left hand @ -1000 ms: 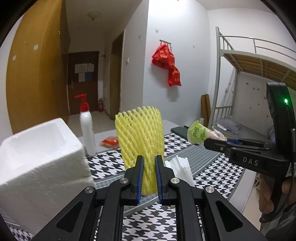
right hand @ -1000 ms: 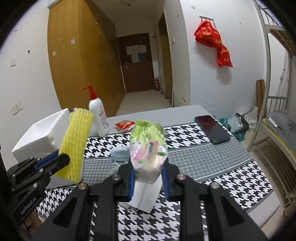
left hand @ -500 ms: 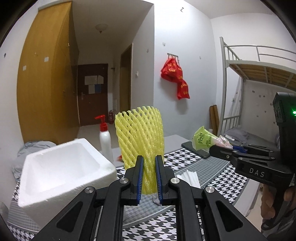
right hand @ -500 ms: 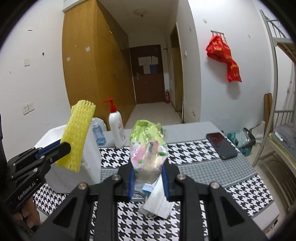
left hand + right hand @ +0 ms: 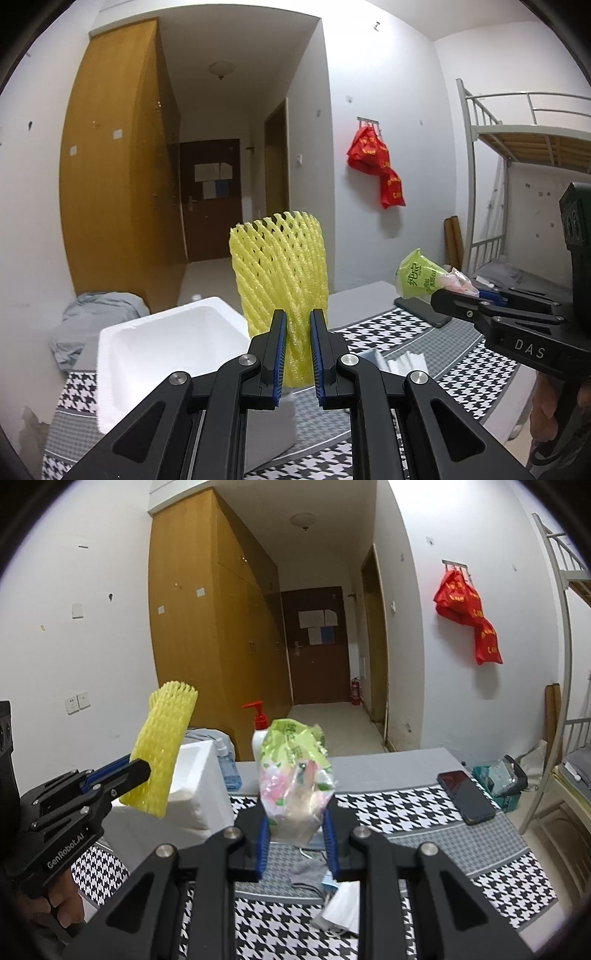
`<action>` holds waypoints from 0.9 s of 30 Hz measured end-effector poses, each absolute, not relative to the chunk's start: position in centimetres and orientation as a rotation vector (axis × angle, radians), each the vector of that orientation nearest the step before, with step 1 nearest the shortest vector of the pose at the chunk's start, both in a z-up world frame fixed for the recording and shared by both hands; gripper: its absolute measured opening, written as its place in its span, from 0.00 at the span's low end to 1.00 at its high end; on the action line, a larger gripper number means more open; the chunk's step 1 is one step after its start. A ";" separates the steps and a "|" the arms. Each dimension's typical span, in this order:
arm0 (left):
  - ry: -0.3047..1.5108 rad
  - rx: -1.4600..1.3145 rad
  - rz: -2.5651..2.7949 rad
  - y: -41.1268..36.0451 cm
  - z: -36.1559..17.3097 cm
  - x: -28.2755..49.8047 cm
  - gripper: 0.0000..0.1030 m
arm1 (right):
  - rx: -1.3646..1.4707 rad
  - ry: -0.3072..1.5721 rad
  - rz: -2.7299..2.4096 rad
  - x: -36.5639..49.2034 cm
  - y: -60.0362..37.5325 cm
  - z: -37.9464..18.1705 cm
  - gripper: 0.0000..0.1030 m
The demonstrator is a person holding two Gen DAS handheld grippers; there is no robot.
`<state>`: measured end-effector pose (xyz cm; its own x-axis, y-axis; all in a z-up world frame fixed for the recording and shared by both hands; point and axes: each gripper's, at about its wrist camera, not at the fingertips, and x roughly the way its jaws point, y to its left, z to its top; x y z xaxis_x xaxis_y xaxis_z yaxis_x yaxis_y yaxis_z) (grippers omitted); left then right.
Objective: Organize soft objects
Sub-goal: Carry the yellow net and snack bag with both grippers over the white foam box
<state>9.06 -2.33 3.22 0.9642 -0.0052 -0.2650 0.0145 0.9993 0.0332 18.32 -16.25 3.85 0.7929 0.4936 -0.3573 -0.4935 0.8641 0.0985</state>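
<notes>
Left tongs point(image 5: 297, 350) clamp the yellow foam net sleeve point(image 5: 282, 291); right tongs point(image 5: 297, 843) clamp the green-and-pink plastic packet point(image 5: 295, 775). Best lowered squarely over the white foam box point(image 5: 162, 343), lower left, before releasing.

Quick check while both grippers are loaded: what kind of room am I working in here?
Most likely a dormitory room. A metal bunk bed stands on the right, tall wooden wardrobes line the entry corridor to a door, and the table's houndstooth cloth holds personal items such as a phone.
</notes>
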 end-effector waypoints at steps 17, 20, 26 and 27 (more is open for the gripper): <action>0.257 0.040 0.140 1.7 4.5 7.6 0.14 | -0.038 0.353 0.648 17.7 -11.6 4.8 0.28; 0.261 0.038 0.154 2.1 4.4 7.4 0.14 | -0.037 0.360 0.665 17.8 -11.0 4.8 0.28; 0.287 0.035 0.181 3.1 4.4 7.5 0.14 | -0.046 0.381 0.700 18.2 -9.5 4.8 0.28; 0.292 0.034 0.186 3.4 4.4 7.5 0.14 | -0.047 0.383 0.707 18.2 -9.2 4.8 0.28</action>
<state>7.47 3.40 4.40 0.9407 0.1874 -0.2827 -0.1777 0.9823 0.0600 18.19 -9.25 4.76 0.6942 0.6242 -0.3583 -0.6412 0.7625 0.0862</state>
